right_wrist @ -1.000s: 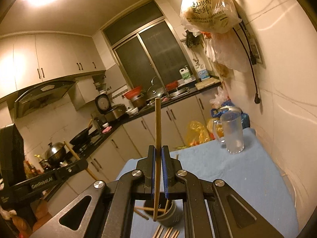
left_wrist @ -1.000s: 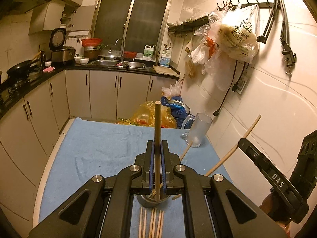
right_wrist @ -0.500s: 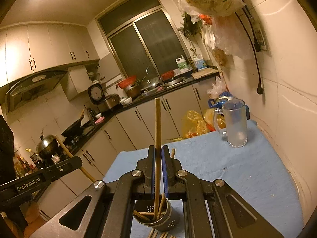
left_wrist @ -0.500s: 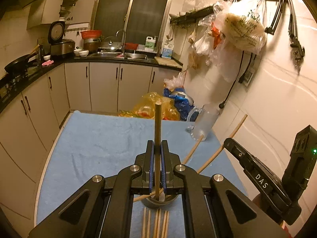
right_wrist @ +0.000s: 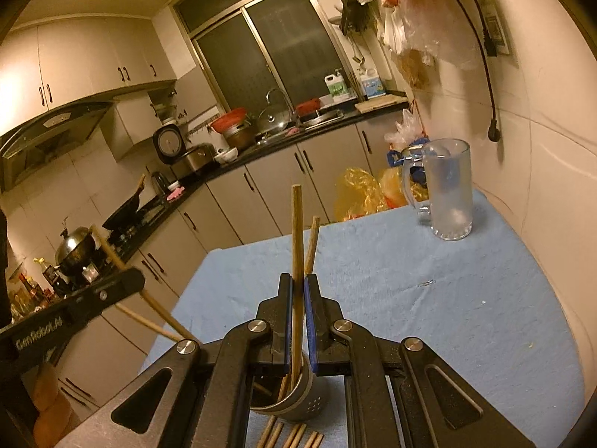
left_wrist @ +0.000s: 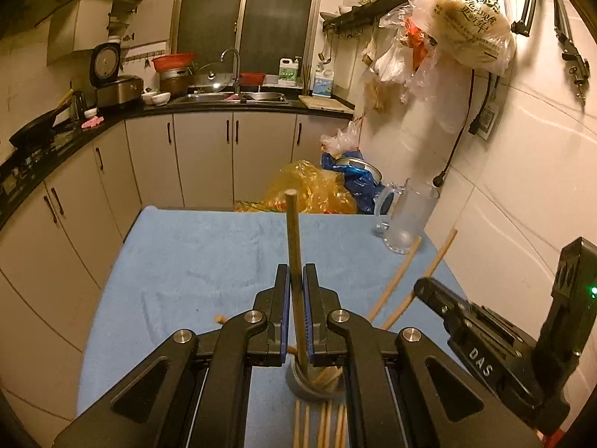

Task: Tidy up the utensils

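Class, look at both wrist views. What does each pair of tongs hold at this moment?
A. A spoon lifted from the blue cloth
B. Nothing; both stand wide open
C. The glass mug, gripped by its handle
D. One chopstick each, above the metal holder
D: the left tongs and the right tongs are each shut on one chopstick, its lower end at the metal holder.

1. We count two grippers: left gripper (left_wrist: 296, 313) and right gripper (right_wrist: 297, 317), each clamping one chopstick (left_wrist: 294, 246).
2. One metal holder (right_wrist: 298, 399) with several chopsticks inside (exact number unclear).
3. About five loose chopsticks (left_wrist: 321, 425) on the cloth.
4. One glass mug (right_wrist: 446, 190).
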The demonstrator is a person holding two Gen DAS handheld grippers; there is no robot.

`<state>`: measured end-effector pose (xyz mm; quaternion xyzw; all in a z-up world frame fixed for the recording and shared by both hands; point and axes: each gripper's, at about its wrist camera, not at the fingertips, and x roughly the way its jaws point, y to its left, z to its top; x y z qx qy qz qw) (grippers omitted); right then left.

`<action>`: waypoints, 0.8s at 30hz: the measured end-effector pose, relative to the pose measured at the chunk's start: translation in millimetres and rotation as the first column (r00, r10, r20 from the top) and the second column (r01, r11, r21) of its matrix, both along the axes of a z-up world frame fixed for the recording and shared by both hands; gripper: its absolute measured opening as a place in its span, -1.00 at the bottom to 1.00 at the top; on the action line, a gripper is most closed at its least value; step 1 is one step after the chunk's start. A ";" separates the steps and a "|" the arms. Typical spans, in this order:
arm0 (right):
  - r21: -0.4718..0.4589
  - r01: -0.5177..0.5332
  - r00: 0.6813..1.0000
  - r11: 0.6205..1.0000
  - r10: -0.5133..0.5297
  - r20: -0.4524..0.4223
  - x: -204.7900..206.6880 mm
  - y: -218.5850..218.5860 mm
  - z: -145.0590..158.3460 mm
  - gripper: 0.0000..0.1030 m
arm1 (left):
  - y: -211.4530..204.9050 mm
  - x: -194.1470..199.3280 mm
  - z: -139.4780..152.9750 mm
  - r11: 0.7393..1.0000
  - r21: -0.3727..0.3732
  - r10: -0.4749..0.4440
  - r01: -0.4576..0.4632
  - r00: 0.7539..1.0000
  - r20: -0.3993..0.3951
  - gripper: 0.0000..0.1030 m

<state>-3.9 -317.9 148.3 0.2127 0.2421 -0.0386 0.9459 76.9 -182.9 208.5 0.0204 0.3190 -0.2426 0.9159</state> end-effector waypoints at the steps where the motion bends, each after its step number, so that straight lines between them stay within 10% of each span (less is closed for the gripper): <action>1: 0.002 -0.002 1.000 1.000 0.002 -0.007 2.4 0.2 -1.4 -0.85 | -2.2 3.8 -1.9 1.000 0.004 -0.001 0.001 1.000 0.003 -0.87; 24: 0.076 -0.015 0.999 0.997 0.017 -0.027 -76.6 -2.0 -16.7 -0.58 | 48.4 -60.0 6.6 0.997 -0.074 -0.007 0.011 0.998 0.055 -0.41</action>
